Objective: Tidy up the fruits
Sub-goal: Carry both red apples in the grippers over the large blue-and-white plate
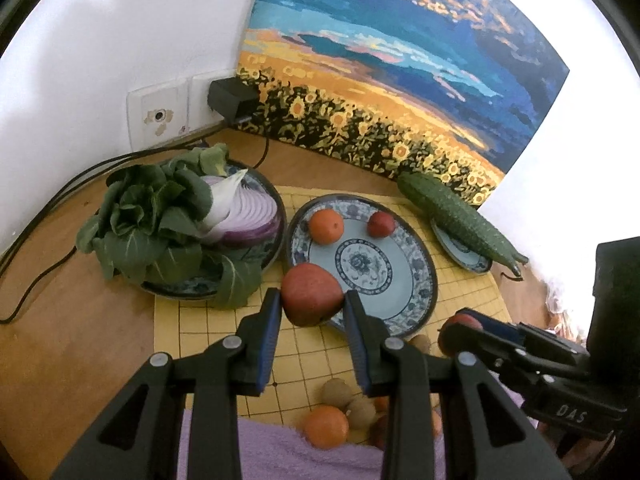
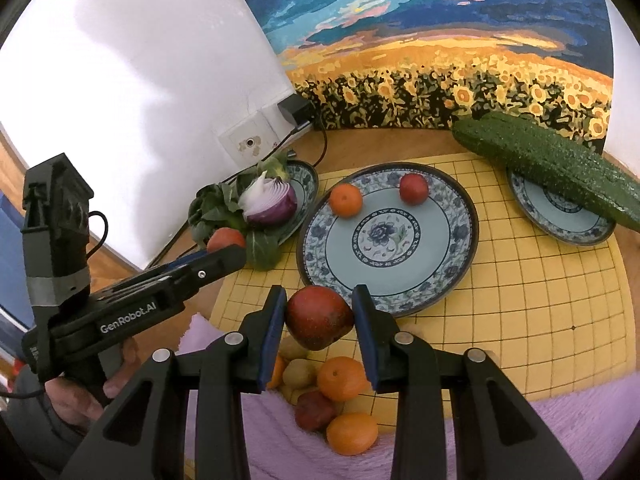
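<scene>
**Both grippers clamped on red fruit, near edge of centre plate**

Left gripper (image 1: 311, 305): jaws narrow, pads pressed on both sides of a red apple (image 1: 311, 294), held clear of the mat (image 1: 208, 332) over the near-left rim of the centre plate (image 1: 416, 280). Same gripper seen from the right wrist view (image 2: 224, 249), left of the plate, red fruit at its tip.

Right gripper (image 2: 320, 312): jaws narrow too, pads tight on a second red apple (image 2: 319, 317), just in front of the plate's near rim (image 2: 460, 264). From the left wrist view it (image 1: 452, 330) sits at the plate's near-right, red fruit at its tip.

On the plate, far side: an orange (image 2: 346, 199) to the left, a small red fruit (image 2: 413, 188) to the right, apart from each other. Rest of the plate bare.

In front of the plate, at the mat's near edge: loose pile (image 2: 320, 396) of oranges, brownish round fruit, and a dark red one, partly on a purple towel (image 2: 580, 432).

Left of the plate: second plate (image 1: 276, 248) with leafy greens (image 1: 152, 224) and a cut red onion (image 1: 248, 216), rims nearly touching. Right of the plate: small plate (image 2: 568, 232) with a cucumber (image 2: 552, 168) lying across it, overhanging both ends.

Behind the plate: sunflower painting (image 2: 440, 60) leaning on the wall, wall socket (image 1: 158, 120) and black adapter (image 1: 232, 96) to its left.

A hand (image 2: 72, 400) grips the left gripper's handle.
</scene>
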{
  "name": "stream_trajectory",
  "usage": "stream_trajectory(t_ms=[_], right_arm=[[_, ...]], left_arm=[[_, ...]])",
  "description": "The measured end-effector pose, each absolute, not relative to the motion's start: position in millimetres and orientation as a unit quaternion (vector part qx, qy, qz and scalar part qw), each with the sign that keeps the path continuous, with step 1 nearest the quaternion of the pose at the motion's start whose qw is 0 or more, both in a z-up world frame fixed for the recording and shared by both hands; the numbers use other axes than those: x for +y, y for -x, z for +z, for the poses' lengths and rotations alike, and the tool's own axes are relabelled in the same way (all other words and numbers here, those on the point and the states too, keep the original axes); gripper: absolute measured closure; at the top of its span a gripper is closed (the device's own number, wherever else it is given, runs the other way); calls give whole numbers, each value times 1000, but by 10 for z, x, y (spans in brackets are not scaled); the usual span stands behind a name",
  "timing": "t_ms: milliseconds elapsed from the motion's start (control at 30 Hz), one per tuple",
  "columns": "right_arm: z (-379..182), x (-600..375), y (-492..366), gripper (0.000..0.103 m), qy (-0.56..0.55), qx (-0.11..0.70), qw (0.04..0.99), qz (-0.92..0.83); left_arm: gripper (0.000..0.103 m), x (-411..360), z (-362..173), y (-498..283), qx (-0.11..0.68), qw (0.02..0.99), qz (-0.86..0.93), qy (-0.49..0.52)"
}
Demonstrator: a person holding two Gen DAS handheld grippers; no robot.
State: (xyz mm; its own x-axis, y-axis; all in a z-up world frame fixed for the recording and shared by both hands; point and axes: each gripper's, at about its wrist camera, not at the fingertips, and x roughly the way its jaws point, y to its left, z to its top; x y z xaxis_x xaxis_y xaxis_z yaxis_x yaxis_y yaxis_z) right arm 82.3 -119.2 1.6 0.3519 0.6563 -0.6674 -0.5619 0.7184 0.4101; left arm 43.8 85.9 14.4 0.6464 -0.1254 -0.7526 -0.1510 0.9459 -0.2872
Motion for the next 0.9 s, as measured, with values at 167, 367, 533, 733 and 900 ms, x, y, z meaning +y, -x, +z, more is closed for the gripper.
stream_trajectory(t_ms=[167, 367, 533, 733, 900], right_arm=[[28, -1212, -842, 68, -52, 432, 820, 373], [42, -1229, -927, 68, -55, 435, 819, 370], [52, -1242, -1016, 68, -61, 435, 820, 367], [1, -1291, -1142, 68, -71, 441, 819, 359], [-58, -1298, -1251, 68, -76, 446, 819, 353]], left_arm=[[70, 852, 78, -448, 426, 888, 13, 172], [71, 812, 76, -476, 425, 889, 5, 171], [71, 773, 87, -555, 429, 888, 1, 165], [71, 753, 46, -668, 440, 884, 1, 159], [70, 710, -10, -760, 448, 880, -7, 155]])
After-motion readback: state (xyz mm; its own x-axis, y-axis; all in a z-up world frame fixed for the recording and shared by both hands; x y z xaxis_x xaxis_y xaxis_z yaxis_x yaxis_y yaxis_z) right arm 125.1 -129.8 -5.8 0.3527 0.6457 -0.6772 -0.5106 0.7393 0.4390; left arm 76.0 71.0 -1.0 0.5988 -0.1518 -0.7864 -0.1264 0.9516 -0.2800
